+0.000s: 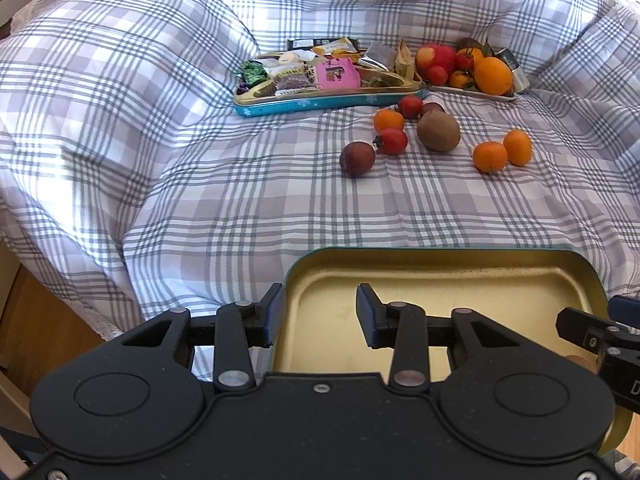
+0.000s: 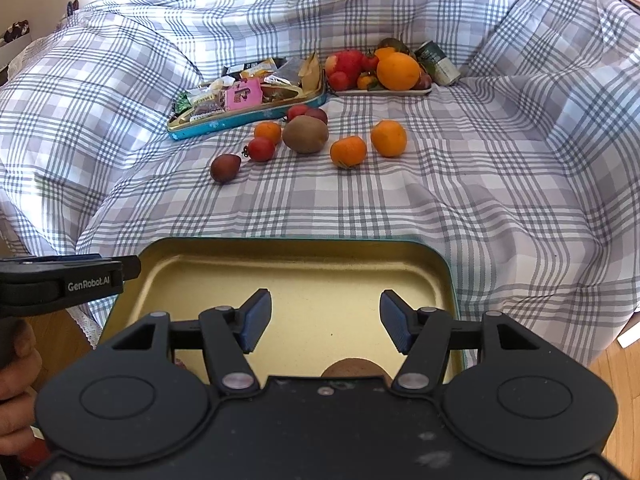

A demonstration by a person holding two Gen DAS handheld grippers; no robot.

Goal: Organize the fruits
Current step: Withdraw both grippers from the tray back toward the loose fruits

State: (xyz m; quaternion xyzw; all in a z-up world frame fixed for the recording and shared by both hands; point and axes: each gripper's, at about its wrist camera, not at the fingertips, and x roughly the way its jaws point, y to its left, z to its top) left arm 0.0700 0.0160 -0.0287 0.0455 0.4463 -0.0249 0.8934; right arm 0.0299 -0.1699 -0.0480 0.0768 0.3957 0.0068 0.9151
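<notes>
My left gripper (image 1: 320, 316) points steeply downward, its two blue-padded fingers (image 1: 368, 316) parted about halfway, one pad either side of a thin metal edge; whether they press on it I cannot tell. My right gripper (image 2: 325, 326) tilts down at a similar slant, its jaws standing apart with nothing between the pads (image 2: 256, 320). In the right wrist view the left gripper reaches in from the left edge, side-on, and the hand (image 2: 16, 380) holding it shows below, fingers curled around the handle.
</notes>
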